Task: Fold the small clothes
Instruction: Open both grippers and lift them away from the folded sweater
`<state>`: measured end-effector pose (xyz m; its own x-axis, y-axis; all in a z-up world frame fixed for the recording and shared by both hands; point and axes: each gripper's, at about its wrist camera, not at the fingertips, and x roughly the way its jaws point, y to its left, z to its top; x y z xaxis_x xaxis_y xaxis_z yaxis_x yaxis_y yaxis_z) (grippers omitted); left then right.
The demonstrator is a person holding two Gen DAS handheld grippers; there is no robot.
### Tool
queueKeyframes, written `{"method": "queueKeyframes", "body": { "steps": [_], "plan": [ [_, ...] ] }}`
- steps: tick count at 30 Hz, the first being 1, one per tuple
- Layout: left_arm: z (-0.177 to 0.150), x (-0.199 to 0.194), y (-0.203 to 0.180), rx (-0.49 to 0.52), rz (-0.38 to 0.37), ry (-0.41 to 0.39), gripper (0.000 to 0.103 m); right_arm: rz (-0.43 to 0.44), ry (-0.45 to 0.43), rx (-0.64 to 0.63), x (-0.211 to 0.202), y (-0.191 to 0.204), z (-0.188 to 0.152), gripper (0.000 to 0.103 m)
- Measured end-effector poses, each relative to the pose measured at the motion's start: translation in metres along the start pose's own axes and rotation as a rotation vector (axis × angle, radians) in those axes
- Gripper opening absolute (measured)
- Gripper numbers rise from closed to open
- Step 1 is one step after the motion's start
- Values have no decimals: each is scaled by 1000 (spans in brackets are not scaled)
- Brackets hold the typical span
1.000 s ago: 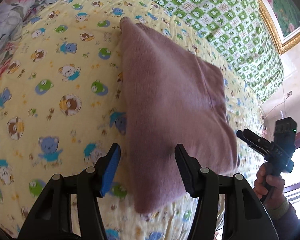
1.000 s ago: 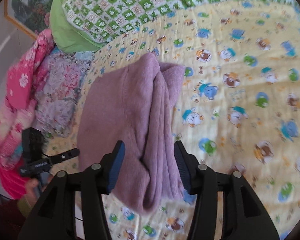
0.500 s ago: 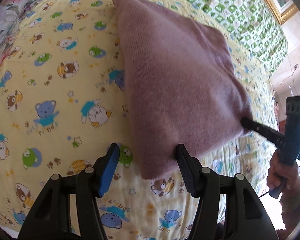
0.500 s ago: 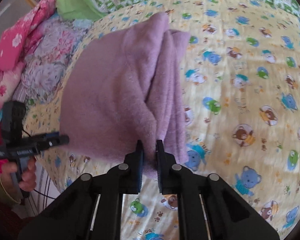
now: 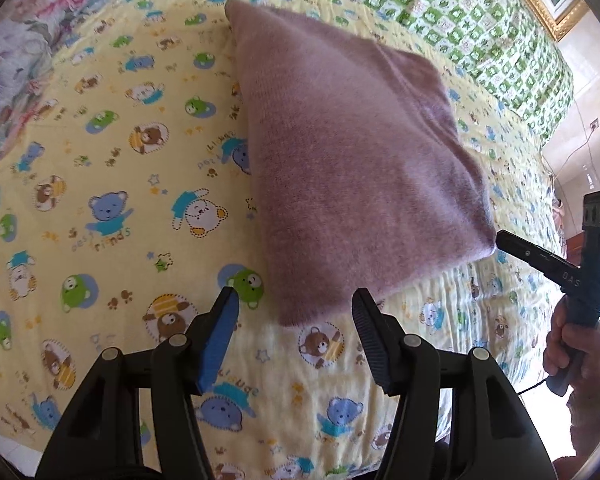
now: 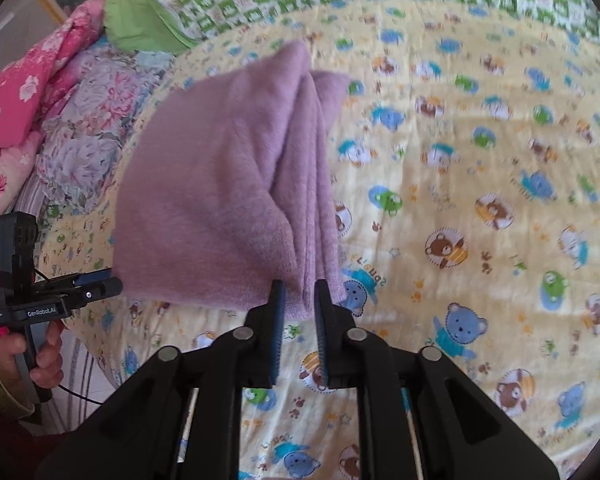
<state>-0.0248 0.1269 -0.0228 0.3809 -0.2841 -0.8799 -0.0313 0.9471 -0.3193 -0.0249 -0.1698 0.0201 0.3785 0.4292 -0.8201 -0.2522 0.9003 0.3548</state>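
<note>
The right gripper is clenching the near corner of the folded mauve knit garment on the yellow bear-print quilt — likely to drag it — while the left gripper is hanging spread wide, grasping nothing.

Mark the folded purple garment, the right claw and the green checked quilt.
folded purple garment [image 5: 352, 168]: left wrist view, middle of its top face.
right claw [image 6: 300, 292]: right wrist view, between fingertips.
green checked quilt [image 5: 472, 16]: left wrist view, patterned surface.

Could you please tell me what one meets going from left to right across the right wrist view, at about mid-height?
Pink floral quilt → pale floral blanket → folded mauve garment → yellow bear-print sheet.
</note>
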Motion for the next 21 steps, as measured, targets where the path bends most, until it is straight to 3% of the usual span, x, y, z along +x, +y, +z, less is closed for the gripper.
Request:
{"method": "queueKeyframes", "body": {
  "steps": [1,3,9,10,17,21],
  "plan": [
    [-1,-6,-3,3,14,-18,61,5,-17,-2,-3,3,-1,44],
    [-4,-16,-8,17,43,-51,64,20,-69,-14,-14,11,-2,57],
    [-19,-49,-25,37,127,-209,77,45,-131,-69,-30,37,-6,72],
    [-22,-52,-27,43,131,-225,77,45,-136,-79,-31,41,-8,77],
    [-47,-63,-36,93,197,-278,81,40,-116,-114,-28,56,-27,81],
    [-66,-69,-41,138,246,-342,84,28,-145,-119,-32,63,-42,90]
  ]
}}
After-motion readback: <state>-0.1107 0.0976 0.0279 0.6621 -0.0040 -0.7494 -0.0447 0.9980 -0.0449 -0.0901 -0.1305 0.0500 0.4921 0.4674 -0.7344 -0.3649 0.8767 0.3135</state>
